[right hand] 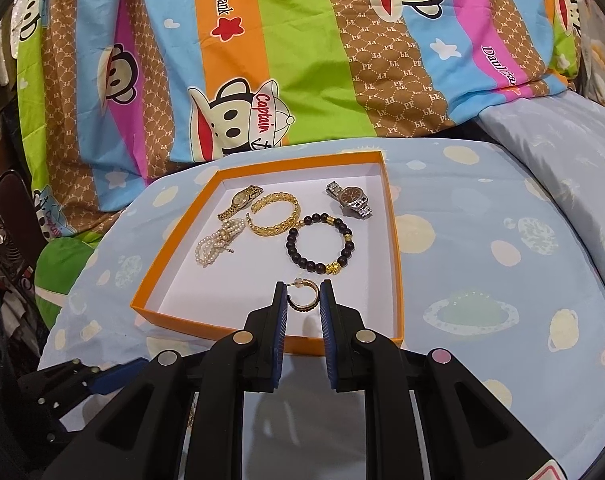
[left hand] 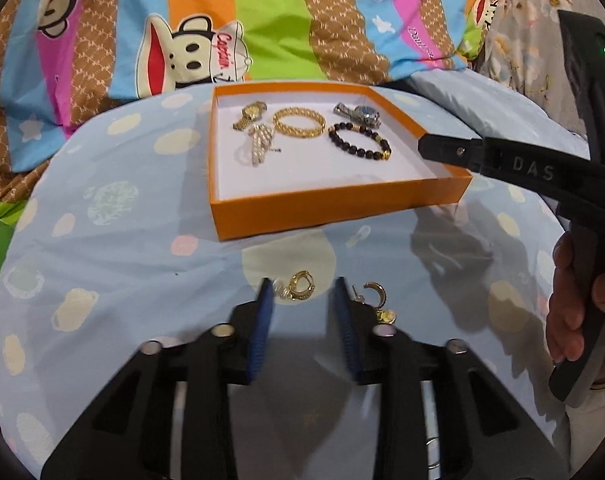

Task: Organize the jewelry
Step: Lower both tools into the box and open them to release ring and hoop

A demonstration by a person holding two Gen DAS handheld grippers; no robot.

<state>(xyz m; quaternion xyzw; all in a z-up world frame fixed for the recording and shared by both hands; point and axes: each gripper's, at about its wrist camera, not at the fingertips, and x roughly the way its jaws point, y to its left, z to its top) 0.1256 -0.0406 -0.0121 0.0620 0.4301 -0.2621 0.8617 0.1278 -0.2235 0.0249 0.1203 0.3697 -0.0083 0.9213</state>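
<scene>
The right gripper [right hand: 304, 298] grips a gold hoop earring [right hand: 302, 299] between its pads, over the near edge of the orange tray [right hand: 394, 240]. The left gripper [left hand: 302, 294] is spread open on the blue cloth [left hand: 122, 264], around a gold earring [left hand: 298, 286]. A second earring [left hand: 376, 300] lies at 3 o'clock, just beside the gripper's right pad.

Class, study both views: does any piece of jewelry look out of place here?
Yes. Two gold earrings lie loose on the blue spotted cloth in front of the orange box, while the watches and bracelets sit inside it. The right gripper holds a third hoop earring over the box.
</scene>
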